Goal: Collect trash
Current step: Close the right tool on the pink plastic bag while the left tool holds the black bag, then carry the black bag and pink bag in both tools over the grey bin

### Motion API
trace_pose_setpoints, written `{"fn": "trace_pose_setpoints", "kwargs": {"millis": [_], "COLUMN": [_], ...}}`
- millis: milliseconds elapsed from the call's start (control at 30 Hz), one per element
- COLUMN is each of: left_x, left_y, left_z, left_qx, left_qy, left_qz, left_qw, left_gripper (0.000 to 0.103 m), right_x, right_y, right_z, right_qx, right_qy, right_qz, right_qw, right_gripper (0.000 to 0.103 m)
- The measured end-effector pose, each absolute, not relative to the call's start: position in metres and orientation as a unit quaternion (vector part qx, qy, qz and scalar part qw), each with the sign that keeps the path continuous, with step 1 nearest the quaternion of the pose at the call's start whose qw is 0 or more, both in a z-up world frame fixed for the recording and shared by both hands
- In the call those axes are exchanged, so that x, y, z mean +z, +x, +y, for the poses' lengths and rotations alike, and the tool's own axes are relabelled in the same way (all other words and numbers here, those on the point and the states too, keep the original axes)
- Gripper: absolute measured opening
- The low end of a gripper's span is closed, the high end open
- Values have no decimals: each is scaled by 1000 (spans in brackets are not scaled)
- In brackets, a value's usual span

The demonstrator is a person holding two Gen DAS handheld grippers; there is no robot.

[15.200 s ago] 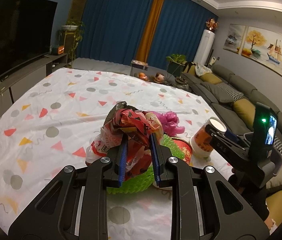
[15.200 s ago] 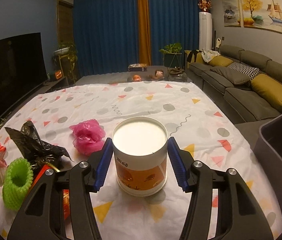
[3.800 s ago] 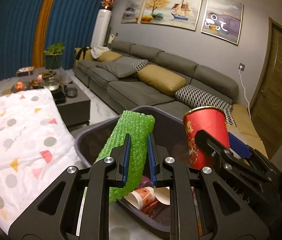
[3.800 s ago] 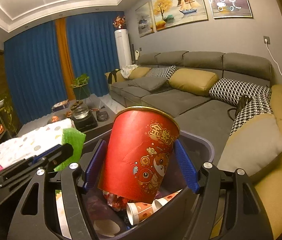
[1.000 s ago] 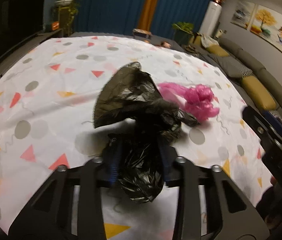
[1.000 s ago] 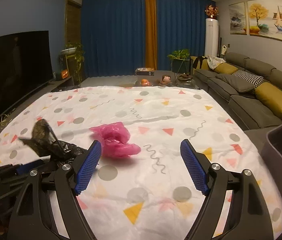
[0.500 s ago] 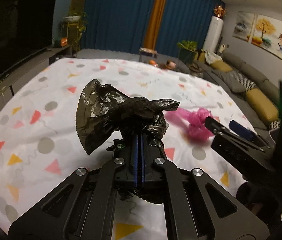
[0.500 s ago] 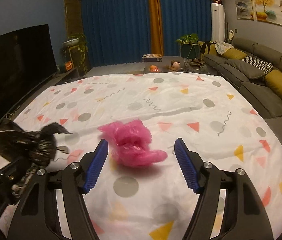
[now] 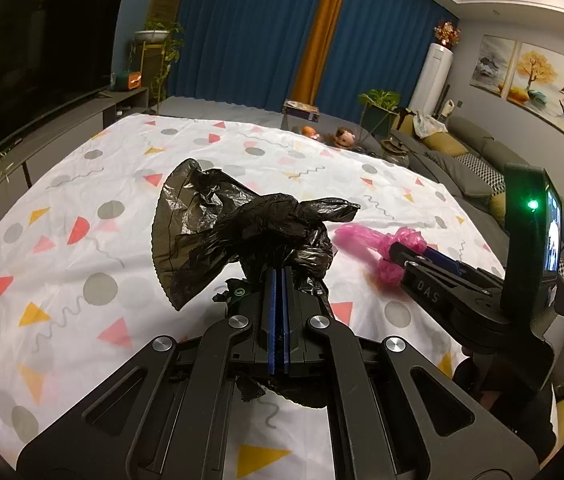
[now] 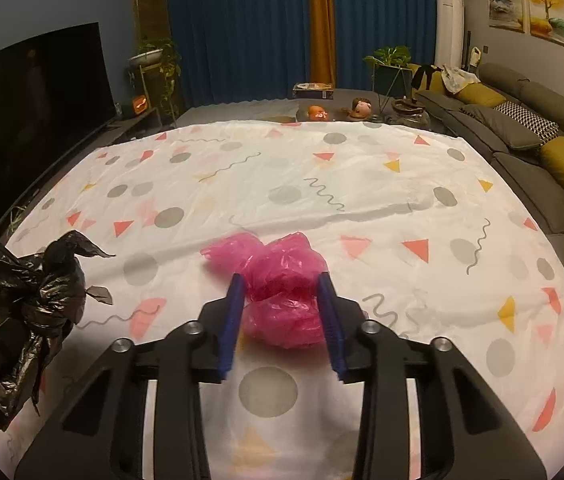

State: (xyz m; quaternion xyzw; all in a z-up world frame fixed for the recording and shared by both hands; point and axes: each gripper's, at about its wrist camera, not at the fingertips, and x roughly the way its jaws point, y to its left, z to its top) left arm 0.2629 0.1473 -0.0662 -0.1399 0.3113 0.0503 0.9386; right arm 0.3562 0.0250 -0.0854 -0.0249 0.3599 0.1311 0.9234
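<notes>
Trash left on the cloth [image 10: 361,184] comes down to two plastic bags, and both are under the grippers. Left gripper [image 9: 276,276] has its blue pads pressed together on the black bag [image 9: 238,232], which sticks up crumpled above the jaws and hangs in loose folds below them, apparently lifted off the cloth. Right gripper [image 10: 282,292] is parted, one finger on each side of the pink bag [image 10: 278,280], which lies bunched on the cloth near its middle; whether the pads touch it yet I cannot tell.

Pink bag looks like thin film: nearly weightless, soft, and likely to squash flat when squeezed. It should need no force, but the film is slick and springy, so a shallow pinch on a loose edge could slide off or let part of the bag trail. Best hold is probably across the thick bunched centre, where the jaws already straddle it, closing fully so several layers are caught. Same goes for the black bag: it is held at its gathered neck, a sound spot.
</notes>
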Motion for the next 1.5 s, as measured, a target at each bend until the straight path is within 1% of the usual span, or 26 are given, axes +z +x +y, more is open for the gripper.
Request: {"fn": "trace_pose_setpoints", "kwargs": {"millis": [67, 167, 633, 1133, 1500], "left_x": [-67, -67, -65, -41, -24], "left_y": [262, 262, 257, 223, 211], "left_z": [147, 147, 124, 47, -20], "left_qx": [51, 52, 40, -22, -72], "left_qy": [-140, -139, -109, -71, -47], "left_qz": [312, 311, 309, 295, 284], "left_qw": [939, 939, 944, 952, 955], "left_gripper": [1, 1, 1, 1, 1], "right_x": [-85, -82, -42, -16, -9], "right_y": [354, 347, 278, 201, 174], "right_z": [25, 23, -24, -102, -156], "right_qx": [133, 132, 134, 101, 67], "right_qy": [-26, -30, -27, -8, 12], "right_qz": [354, 343, 285, 239, 223], "right_qw": [925, 929, 949, 966, 973], "right_gripper": [31, 30, 29, 29, 29]}}
